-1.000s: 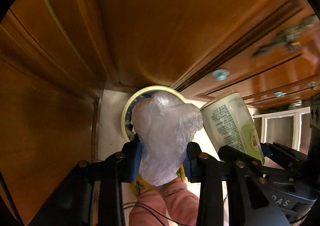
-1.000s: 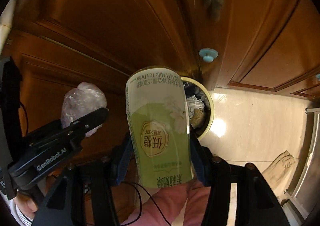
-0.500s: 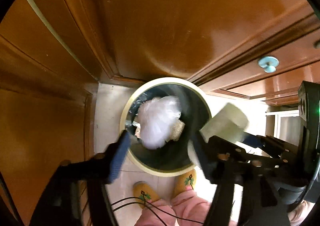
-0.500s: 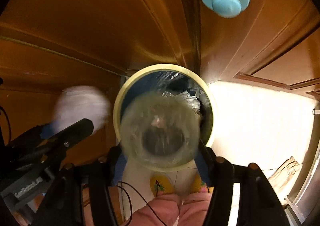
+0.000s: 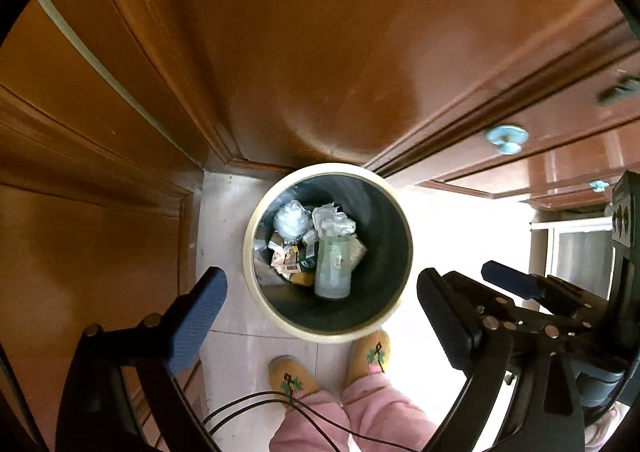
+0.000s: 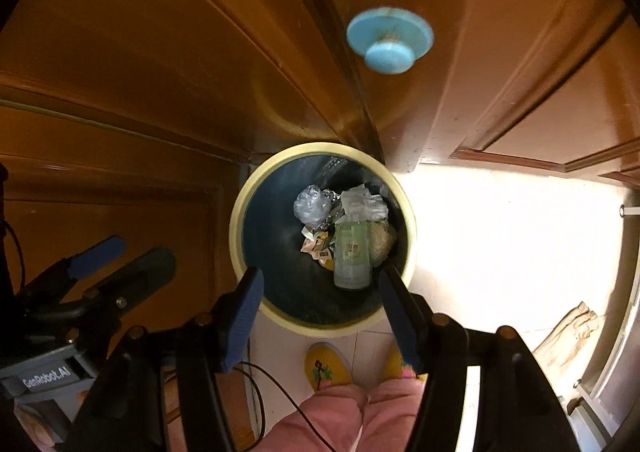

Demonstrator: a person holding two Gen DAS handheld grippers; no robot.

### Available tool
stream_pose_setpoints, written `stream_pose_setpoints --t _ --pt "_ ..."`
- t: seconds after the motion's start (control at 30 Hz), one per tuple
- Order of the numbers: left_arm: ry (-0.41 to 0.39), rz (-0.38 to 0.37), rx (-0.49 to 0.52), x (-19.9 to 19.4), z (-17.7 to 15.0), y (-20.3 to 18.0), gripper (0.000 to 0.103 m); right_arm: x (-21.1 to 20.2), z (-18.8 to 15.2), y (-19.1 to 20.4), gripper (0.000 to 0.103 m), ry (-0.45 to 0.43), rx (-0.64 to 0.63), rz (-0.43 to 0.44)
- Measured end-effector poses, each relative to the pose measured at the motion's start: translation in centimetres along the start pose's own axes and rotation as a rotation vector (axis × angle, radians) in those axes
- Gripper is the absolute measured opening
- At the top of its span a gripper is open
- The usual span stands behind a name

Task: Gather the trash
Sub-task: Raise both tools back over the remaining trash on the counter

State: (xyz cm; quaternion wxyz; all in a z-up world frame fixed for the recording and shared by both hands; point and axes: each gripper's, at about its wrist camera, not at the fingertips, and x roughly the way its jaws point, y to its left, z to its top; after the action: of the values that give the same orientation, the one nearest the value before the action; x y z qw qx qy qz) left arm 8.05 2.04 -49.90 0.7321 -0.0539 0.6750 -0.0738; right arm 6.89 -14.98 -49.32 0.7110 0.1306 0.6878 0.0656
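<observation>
Warm dim fisheye views, blown-out glare on floor (image 6: 500, 244) at right.

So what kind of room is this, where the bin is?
Probably a home hallway or corner: a round cream-rimmed waste bin stands on pale tiled floor against glossy brown wooden doors, beside someone's yellow embroidered slippers.

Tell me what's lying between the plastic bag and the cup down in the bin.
Crumpled white paper lies between the bag and the cup in the bin; the right wrist view shows it best.
</observation>
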Motion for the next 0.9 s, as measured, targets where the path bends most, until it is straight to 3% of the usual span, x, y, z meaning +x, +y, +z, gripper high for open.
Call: stream_pose_setpoints --t 0.27,0.53,0.73,0.9 --pt "-0.022 -0.010 0.069 -9.1 0.0 -3.7 0.095 -8.1 -1.6 0.3 0.061 -0.040 0.036 0.017" --pt "-0.055 -0.051 0.164 -21.3 -1.0 -7.3 0.095 -20.4 -4.0 2.6 0.061 -0.089 0.034 0.005" --pt "-0.131 -0.080 0.240 -30.8 -1.9 -8.8 0.095 -29.6 -5.8 5.9 0.061 -0.173 -0.018 -0.019" --pt "-0.241 -0.108 0.270 -38.7 -1.5 -9.3 0.095 -36.4 -6.8 8.7 0.061 -0.287 -0.073 -0.030"
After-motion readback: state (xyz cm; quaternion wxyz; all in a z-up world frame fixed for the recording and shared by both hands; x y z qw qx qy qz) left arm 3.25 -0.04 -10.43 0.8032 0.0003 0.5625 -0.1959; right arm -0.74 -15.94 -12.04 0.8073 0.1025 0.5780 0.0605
